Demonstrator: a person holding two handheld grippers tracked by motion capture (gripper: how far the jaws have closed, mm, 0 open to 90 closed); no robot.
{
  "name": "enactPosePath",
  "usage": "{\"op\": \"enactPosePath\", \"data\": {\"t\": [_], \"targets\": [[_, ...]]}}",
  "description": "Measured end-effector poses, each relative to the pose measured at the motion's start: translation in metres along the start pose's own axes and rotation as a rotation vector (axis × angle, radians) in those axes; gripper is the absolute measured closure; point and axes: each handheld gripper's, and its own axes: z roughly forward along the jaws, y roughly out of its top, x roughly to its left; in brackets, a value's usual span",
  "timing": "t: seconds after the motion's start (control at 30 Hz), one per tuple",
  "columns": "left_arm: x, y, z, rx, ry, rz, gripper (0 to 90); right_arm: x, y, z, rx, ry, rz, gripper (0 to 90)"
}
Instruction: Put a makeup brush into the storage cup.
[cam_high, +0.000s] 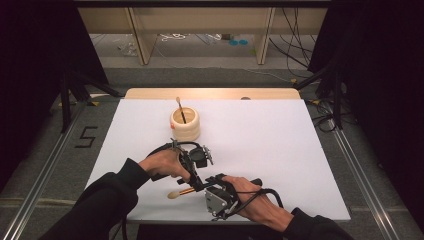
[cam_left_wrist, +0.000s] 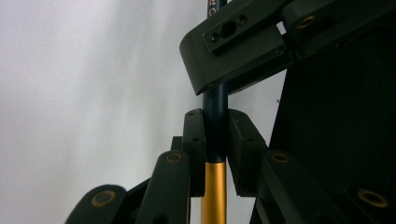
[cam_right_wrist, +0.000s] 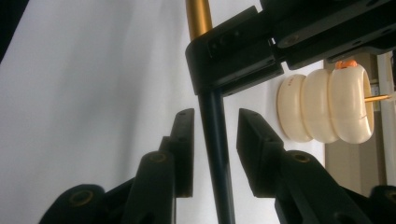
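Lying under black-curtained surroundings, a white table sheet is carrying a cream ribbed holder near its far edge. The left gripper is clamping a dark-handled, gold-ferruled makeup brush near the front edge, while the right gripper is straddling its handle, jaws apart.

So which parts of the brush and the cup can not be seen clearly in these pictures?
- Brush handle, high view: hidden under the two hands and claws.
- Brush tip, left gripper view: cut off by the bottom edge.
- Handle lettering, left gripper view: cut by the top edge and covered by the right claw.
- Cup inside, right gripper view: seen side-on, so the contents stay hidden.
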Motion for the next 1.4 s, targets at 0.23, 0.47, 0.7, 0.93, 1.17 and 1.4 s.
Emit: {"op": "enactPosePath", "data": {"t": [0.23, 0.47, 0.7, 0.93, 1.17, 1.4], "targets": [[0.0005, -0.0001, -0.0005, -0.001, 0.002, 0.004, 78.0, 0.0009, 0.0021, -0.0003, 0.023, -0.021, -0.023, 71.5], [-0.0003, 0.0004, -0.0017, -0.002, -0.001, -0.004, 78.0, 0.0026, 0.0027, -0.0011, 0.02, -0.036, -0.036, 73.5], [-0.0007, 0.0029, -0.0033, 0.004, 0.0, 0.004, 78.1, 0.0028, 0.0047, -0.0007, 0.034, -0.032, -0.079, 74.7], [-0.0008, 0.0033, -0.0036, 0.011, -0.002, 0.001, 78.1, 0.0054, 0.0053, -0.0004, 0.064, -0.035, -0.067, 76.1], [-0.0013, 0.0035, -0.0043, 0.007, -0.001, -0.002, 78.0, 0.0061, 0.0057, 0.0007, 0.061, -0.041, -0.075, 77.3], [-0.0017, 0.0049, -0.0048, 0.014, -0.002, -0.002, 78.0, 0.0057, 0.0061, 0.0007, 0.065, -0.043, -0.096, 78.2]]}}
